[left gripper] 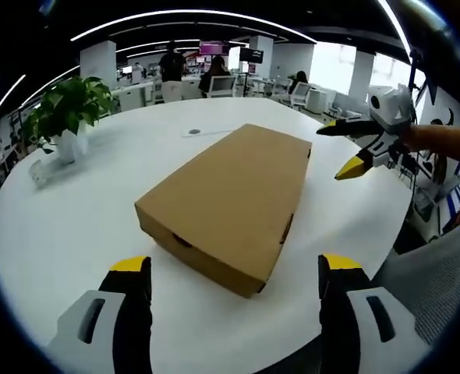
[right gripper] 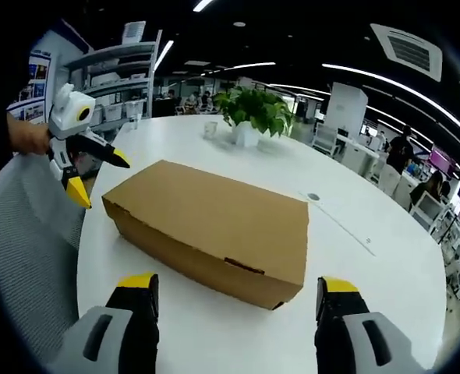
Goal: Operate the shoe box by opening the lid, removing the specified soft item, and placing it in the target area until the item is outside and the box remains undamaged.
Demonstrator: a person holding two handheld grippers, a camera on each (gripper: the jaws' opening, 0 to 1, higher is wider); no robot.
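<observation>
A brown cardboard shoe box point(left gripper: 231, 201) lies shut on the round white table point(left gripper: 97, 202), its lid closed flat. In the left gripper view my left gripper point(left gripper: 234, 271) stands open just short of the box's near end, nothing between its yellow-tipped jaws. My right gripper point(left gripper: 347, 152) hangs open above the table's right edge, beside the box's far corner, held by a hand. In the right gripper view the box point(right gripper: 210, 226) lies slantwise ahead of my open right gripper point(right gripper: 238, 290). The left gripper point(right gripper: 97, 175) shows at the left, open, near the box's far end.
A potted green plant point(left gripper: 68, 109) in a white pot stands at the table's left, also seen as the plant point(right gripper: 253, 113). A small round port point(left gripper: 194, 132) sits in the tabletop. A grey mesh chair point(left gripper: 440, 273) stands at the right edge. Desks and people fill the office behind.
</observation>
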